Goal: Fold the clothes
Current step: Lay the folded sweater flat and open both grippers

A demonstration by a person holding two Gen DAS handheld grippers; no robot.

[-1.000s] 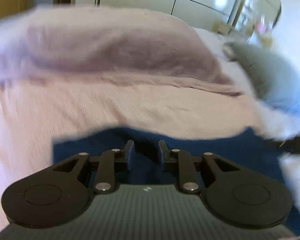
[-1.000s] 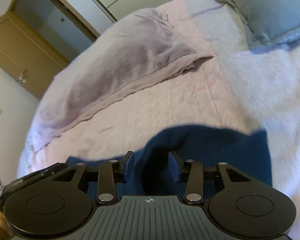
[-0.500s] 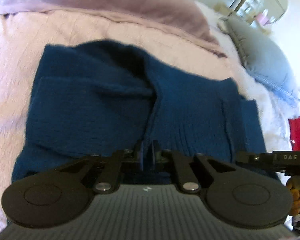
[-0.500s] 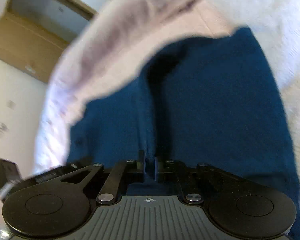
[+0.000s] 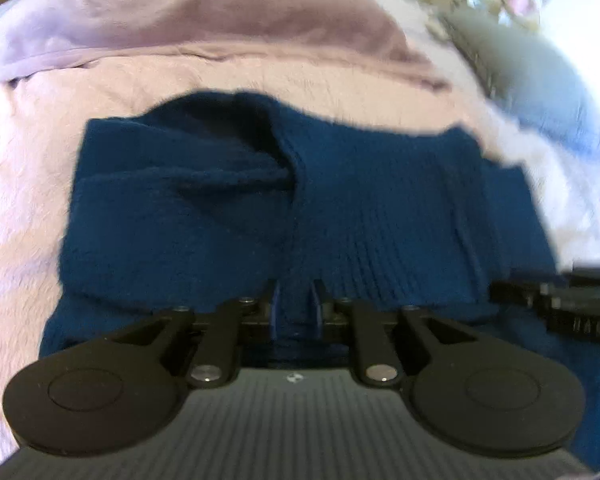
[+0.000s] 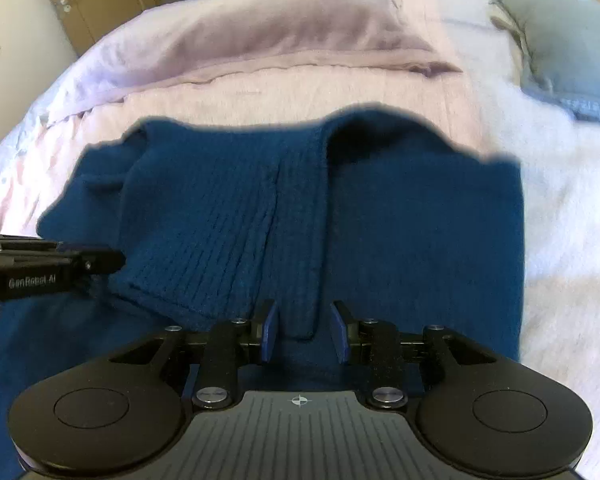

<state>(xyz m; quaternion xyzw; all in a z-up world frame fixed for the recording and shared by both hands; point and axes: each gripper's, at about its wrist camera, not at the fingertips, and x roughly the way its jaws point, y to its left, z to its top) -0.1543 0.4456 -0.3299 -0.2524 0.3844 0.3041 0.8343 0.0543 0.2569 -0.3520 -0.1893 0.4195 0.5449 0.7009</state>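
A dark blue knitted sweater (image 6: 380,220) lies part folded on the bed (image 6: 560,240), on a pale pink fuzzy blanket (image 5: 28,200). Its sleeves are laid over its middle.

The left gripper (image 5: 296,312) sits low over the near edge of the sweater. Its jaws are opening, with a strip of blue knit between them, and they no longer squeeze it.

The right gripper (image 6: 304,332) is over the near edge too, just beside the other one. Its jaws are opening wider, with a sleeve end between them, not pinched.

A lilac blanket (image 6: 260,28) is bunched at the far side. A grey pillow (image 6: 572,40) lies at the right.
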